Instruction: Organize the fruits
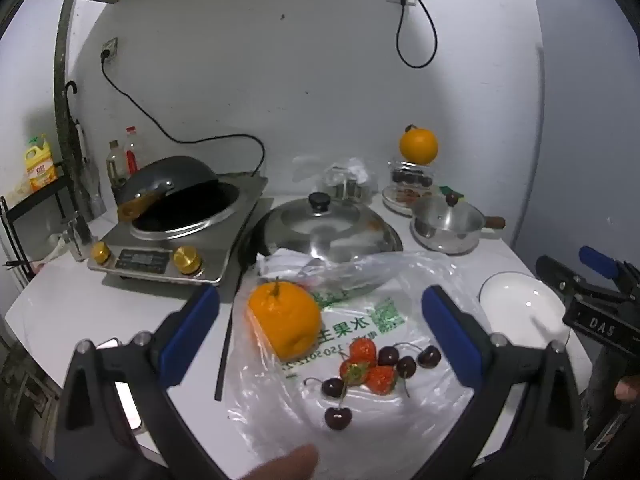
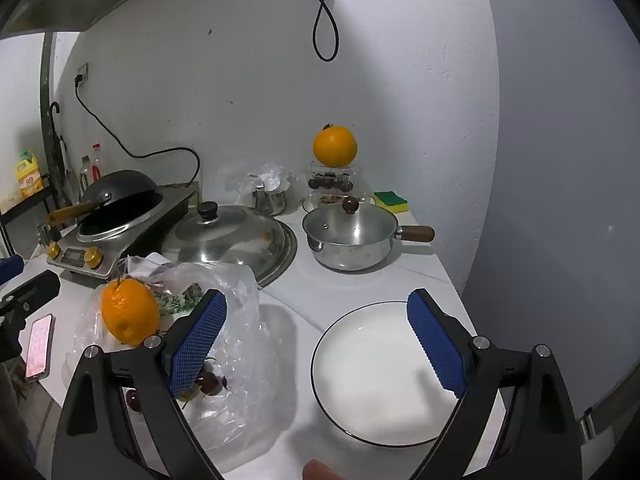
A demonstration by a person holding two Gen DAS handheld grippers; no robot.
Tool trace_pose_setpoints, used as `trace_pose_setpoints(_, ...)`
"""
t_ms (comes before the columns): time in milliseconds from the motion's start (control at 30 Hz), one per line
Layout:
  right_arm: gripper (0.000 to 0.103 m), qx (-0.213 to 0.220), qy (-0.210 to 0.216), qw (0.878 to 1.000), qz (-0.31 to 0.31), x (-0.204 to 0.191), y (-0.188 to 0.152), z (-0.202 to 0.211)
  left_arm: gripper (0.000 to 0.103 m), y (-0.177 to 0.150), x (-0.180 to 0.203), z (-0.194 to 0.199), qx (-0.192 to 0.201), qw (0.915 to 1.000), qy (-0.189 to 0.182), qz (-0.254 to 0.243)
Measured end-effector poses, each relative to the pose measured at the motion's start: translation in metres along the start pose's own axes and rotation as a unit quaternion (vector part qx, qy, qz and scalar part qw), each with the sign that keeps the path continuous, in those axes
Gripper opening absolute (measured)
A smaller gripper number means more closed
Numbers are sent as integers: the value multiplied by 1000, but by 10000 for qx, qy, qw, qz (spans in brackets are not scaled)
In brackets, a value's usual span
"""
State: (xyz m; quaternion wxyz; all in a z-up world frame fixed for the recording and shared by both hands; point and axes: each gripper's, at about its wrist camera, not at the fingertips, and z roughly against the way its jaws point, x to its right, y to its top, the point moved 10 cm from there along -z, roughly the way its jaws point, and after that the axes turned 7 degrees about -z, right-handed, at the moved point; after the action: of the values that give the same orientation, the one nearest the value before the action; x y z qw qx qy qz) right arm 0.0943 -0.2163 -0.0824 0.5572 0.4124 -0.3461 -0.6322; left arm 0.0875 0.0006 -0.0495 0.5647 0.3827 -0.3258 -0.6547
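An orange lies on a clear plastic bag printed with green letters, beside strawberries and several dark cherries. My left gripper hangs open above them, its blue pads on either side of the fruit and touching none. A white plate with a dark rim sits empty on the counter. Over it my right gripper stands open, holding nothing. In the right wrist view the orange and the bag are at the left. A second orange rests on a glass jar at the back.
At the back left stands an induction cooker with a tilted wok. A large steel lid and a small lidded saucepan sit behind the bag and plate. A phone lies at the left edge. The counter's right edge runs past the plate.
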Motion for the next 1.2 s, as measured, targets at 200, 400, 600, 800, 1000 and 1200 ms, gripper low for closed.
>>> trace_pose_setpoints(200,94,-30,42,10000,53,-8,3,7,102,1,0,3,48,9998,100,135)
trace_pose_setpoints(400,94,78,73,9999,105,-17,6,17,102,-3,-4,10,153,9996,122,209)
trace_pose_setpoints(600,94,105,170,9997,126,-21,4,22,102,-7,-12,20,189,9994,-1,279)
trace_pose_setpoints(800,94,112,202,9995,215,-30,1,25,102,-7,-15,23,224,9992,0,325)
trace_pose_setpoints(1000,94,127,183,9995,213,-30,3,25,102,-6,-15,22,239,9989,-116,384)
trace_pose_setpoints(1200,94,131,181,9995,244,-33,2,25,102,-7,-15,22,292,9988,-119,384)
